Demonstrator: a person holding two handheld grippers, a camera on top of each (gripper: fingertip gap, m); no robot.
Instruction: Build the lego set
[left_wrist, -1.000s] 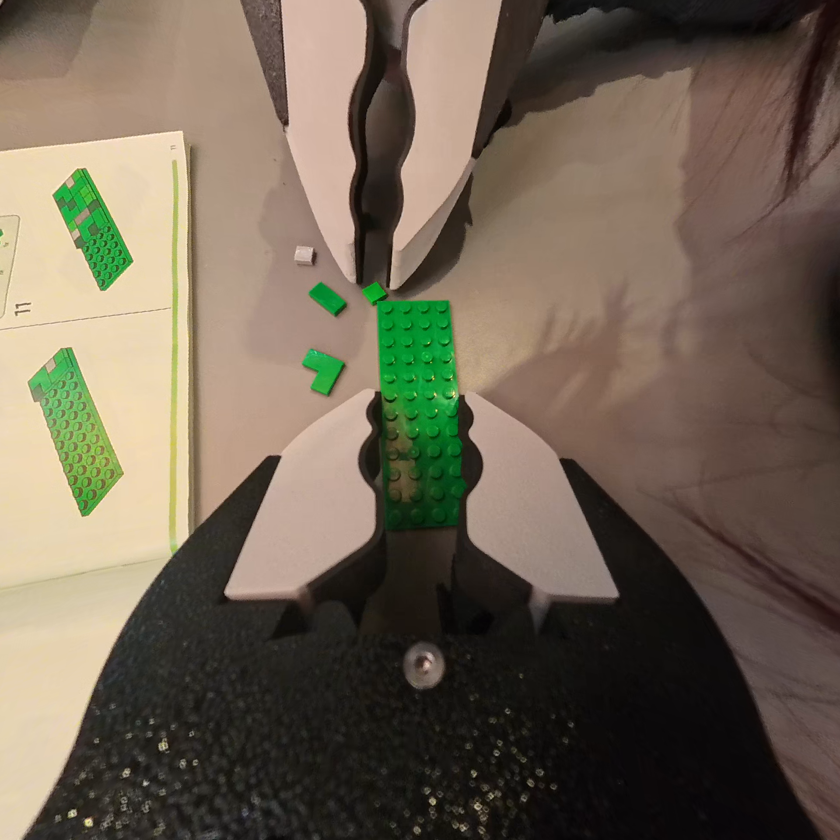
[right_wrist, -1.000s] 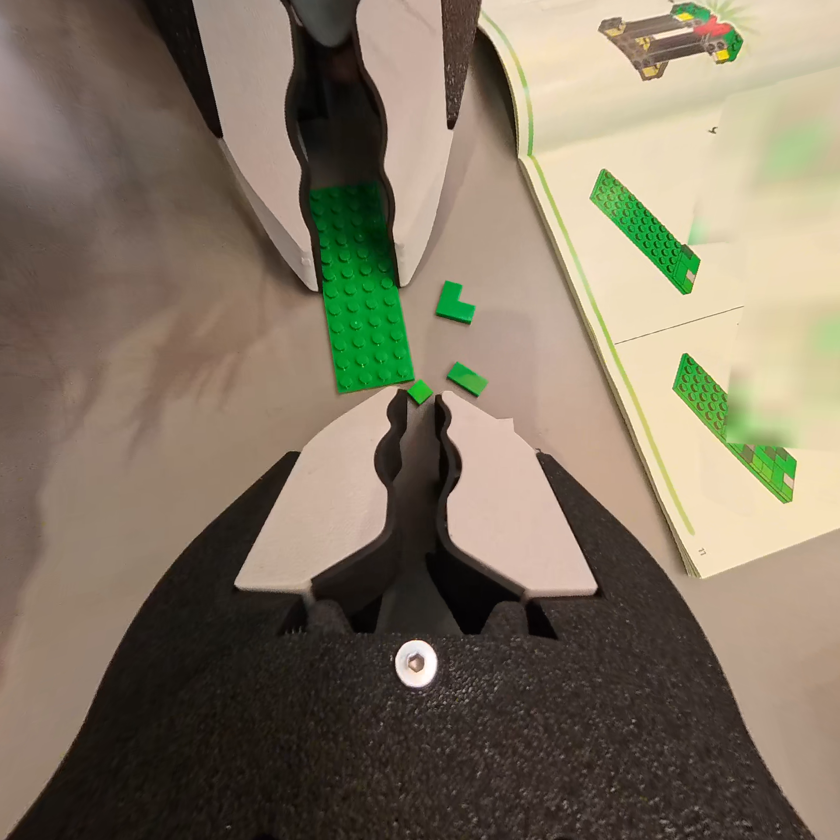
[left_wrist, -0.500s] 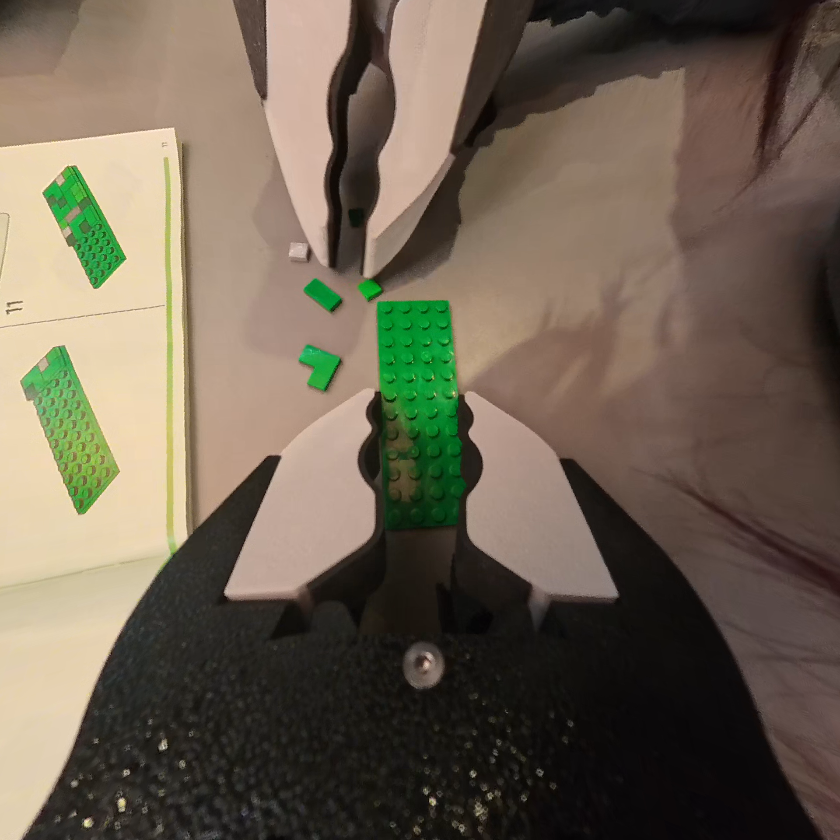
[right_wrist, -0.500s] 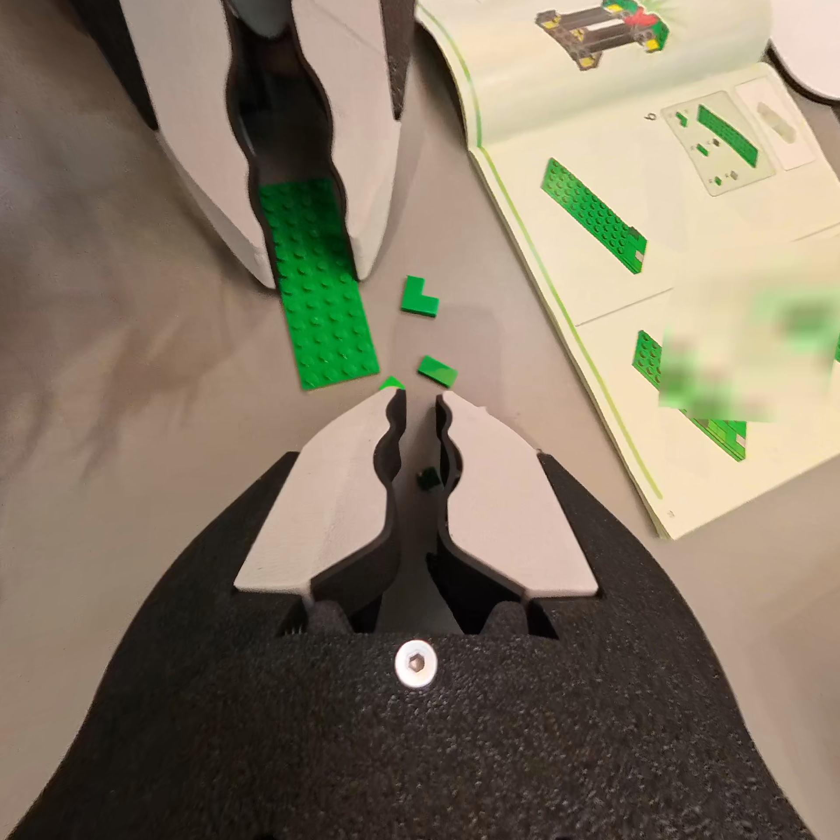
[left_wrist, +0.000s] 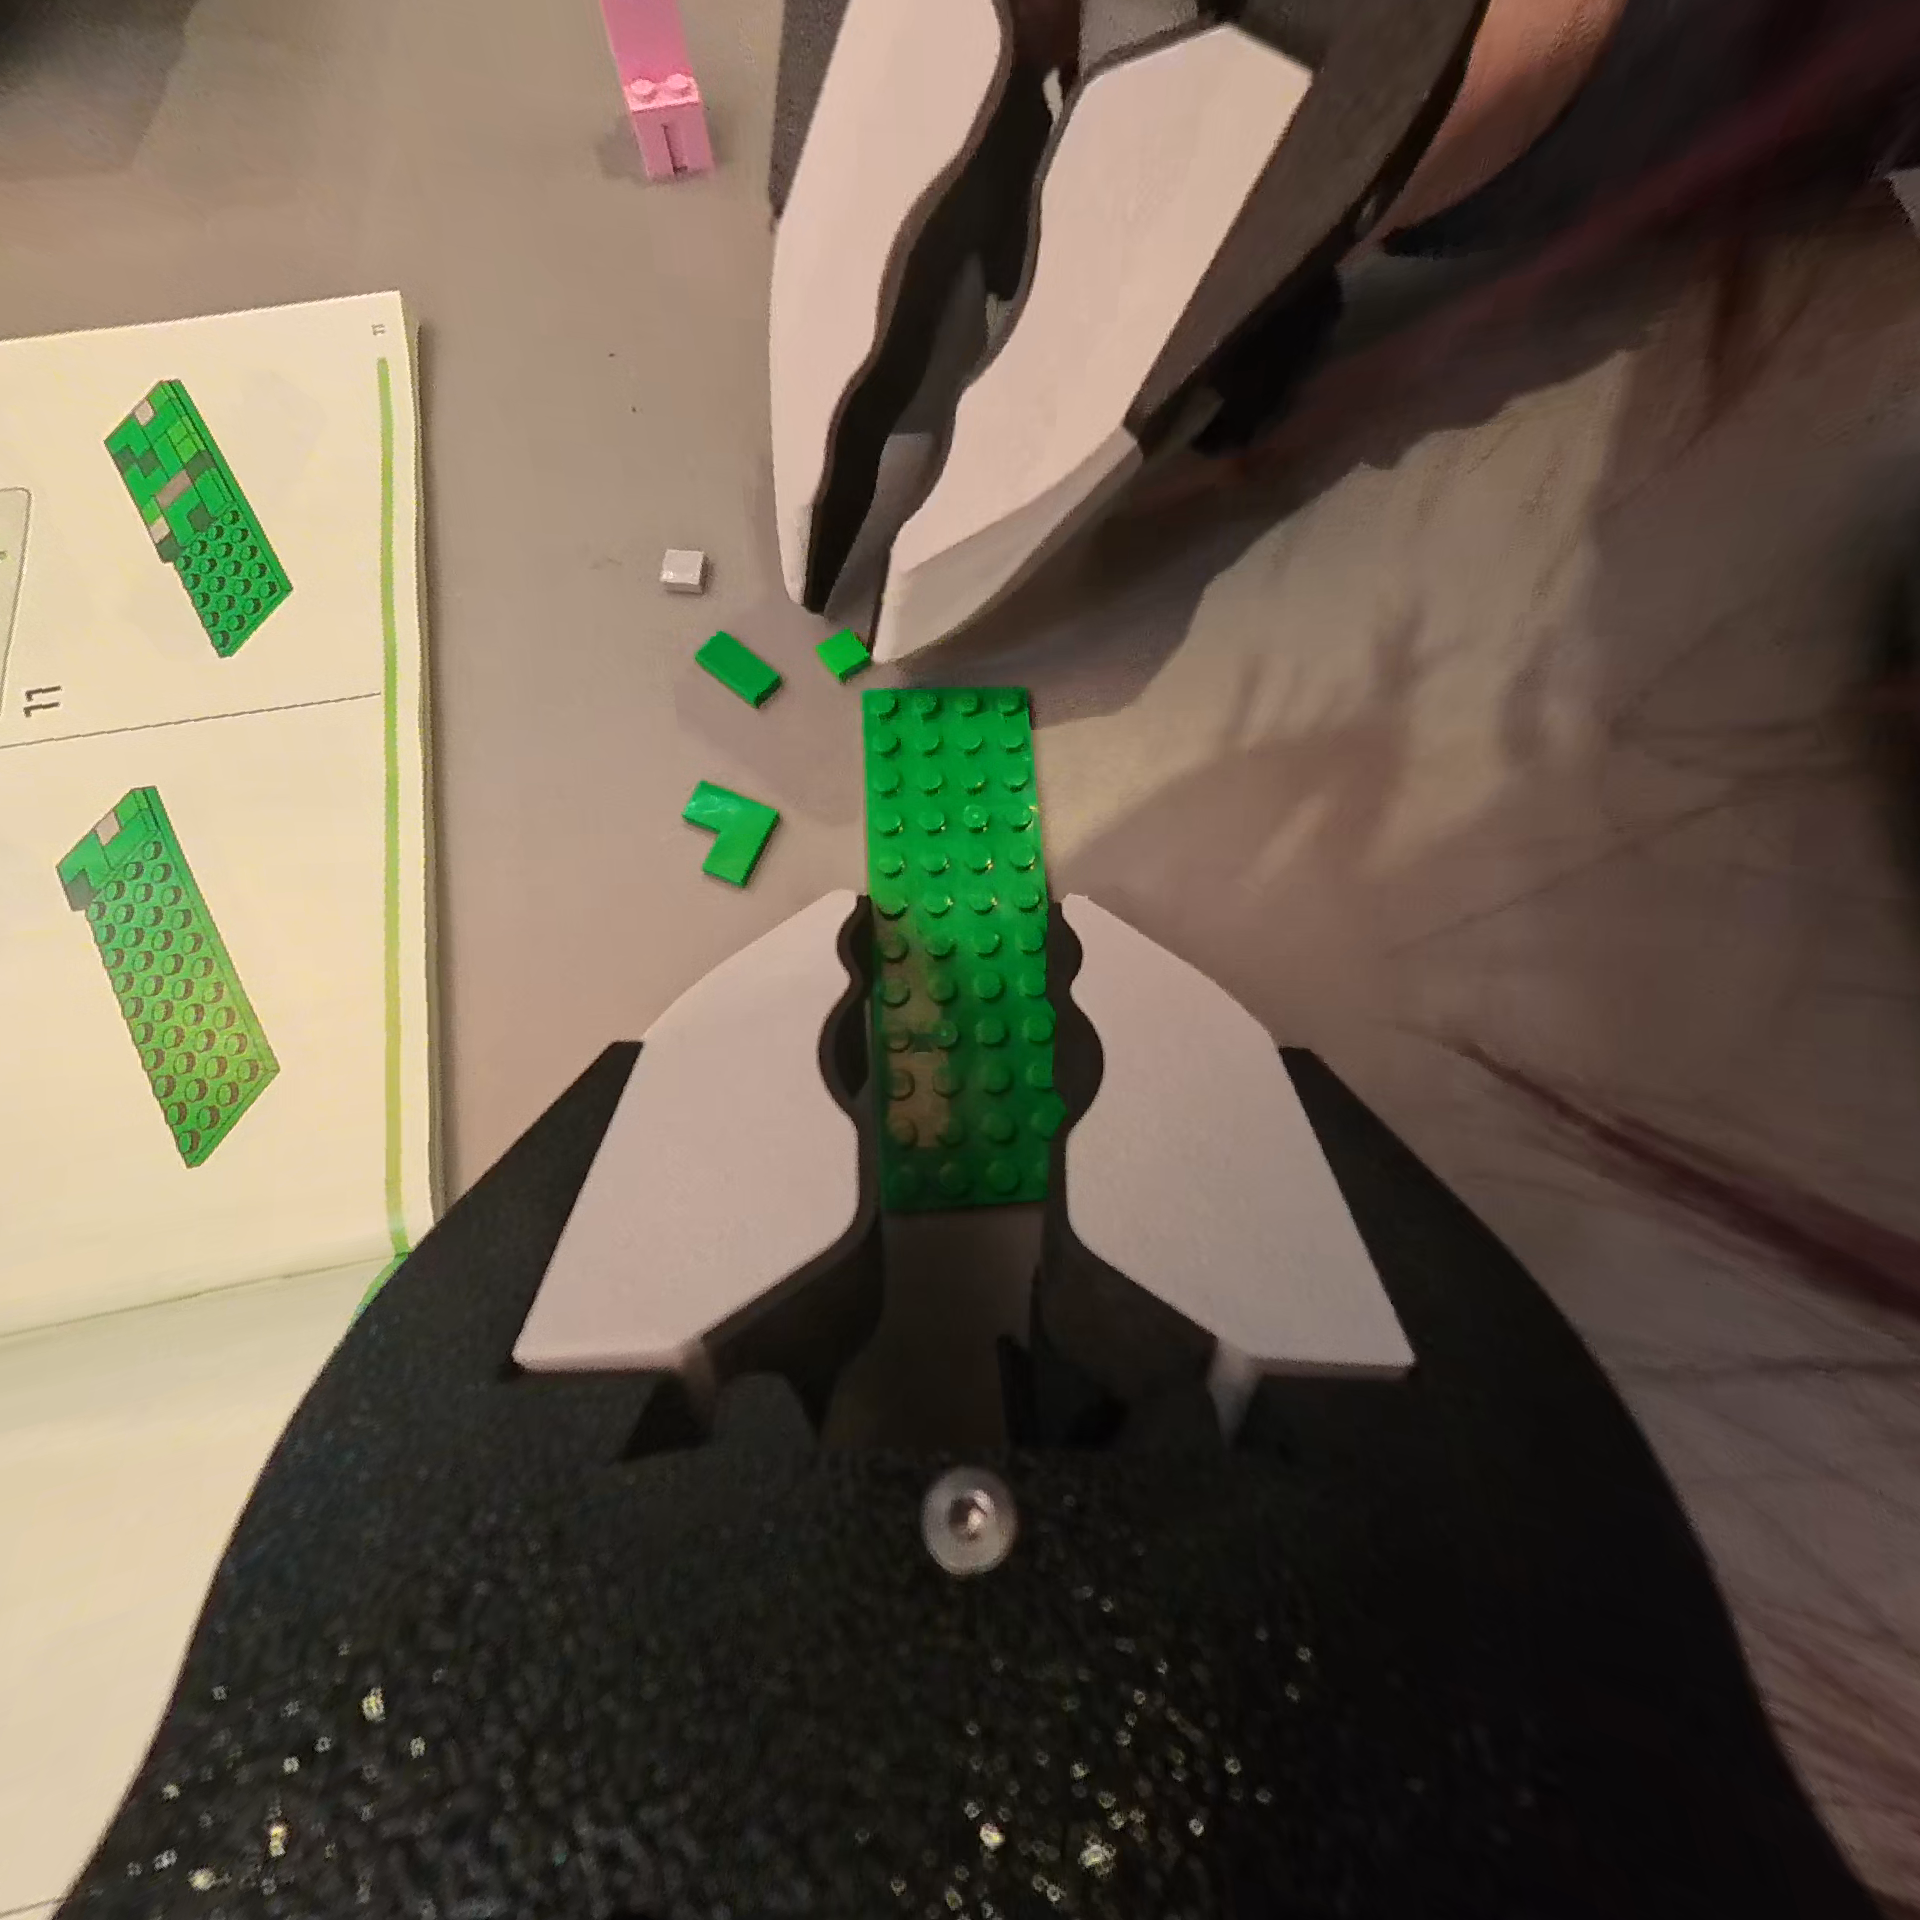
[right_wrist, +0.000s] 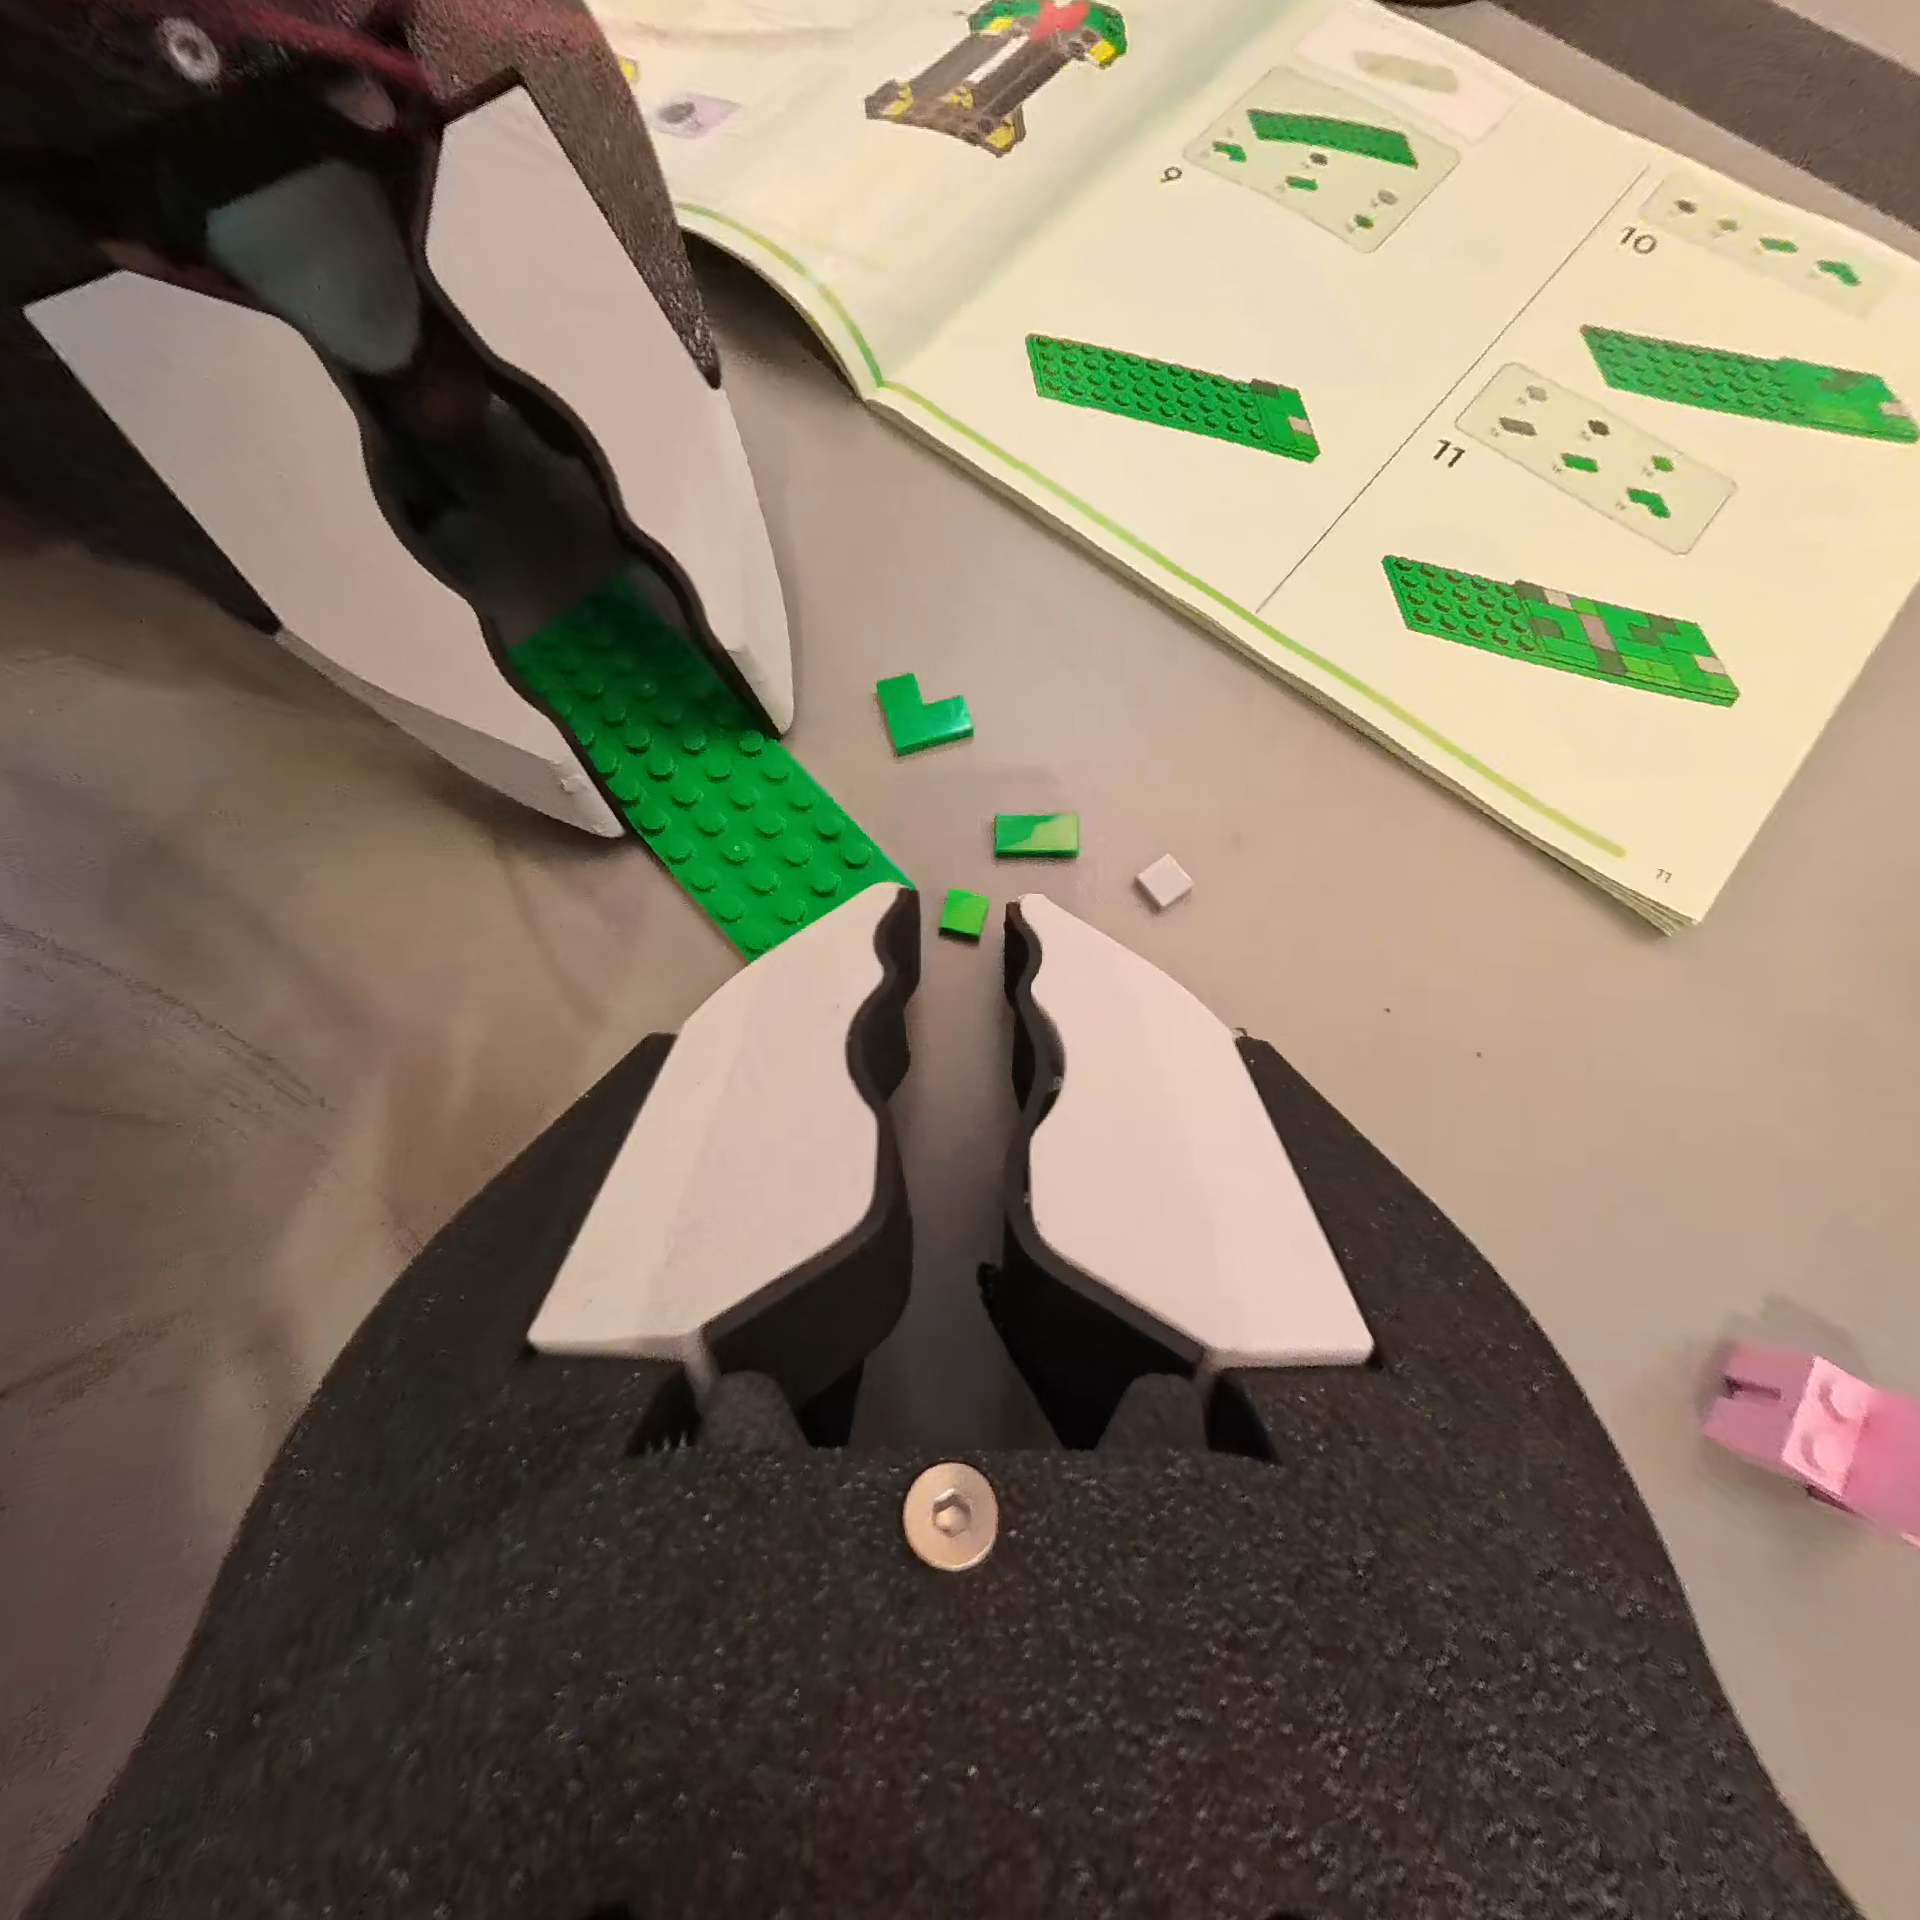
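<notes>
A: While the left gripper lies low over the grey table, what has it got?

B: The long green plate. Its two fingers sit against the plate's long sides, closed on the near half, and the far half sticks out past the tips, flat on the table.

A: And the right gripper?

B: Its fingers are parted by a narrow gap with nothing between them. The tips hang just short of the small square tile, which lies loose on the table right beside the plate's far corner. In the left wrist view one tip looks close to touching that tile; I cannot tell whether it does.

A: What else is loose?

B: A green oblong tile, a green L-tile and a grey square tile, all near the plate's end and apart from one another. None sits on the plate; its studs are bare.

A: And farther off?

B: An open booklet with drawings of the green plate lies on the L-tile's side, well clear of the pieces. A pink brick lies on its side beside the right gripper, apart from everything green.
</notes>
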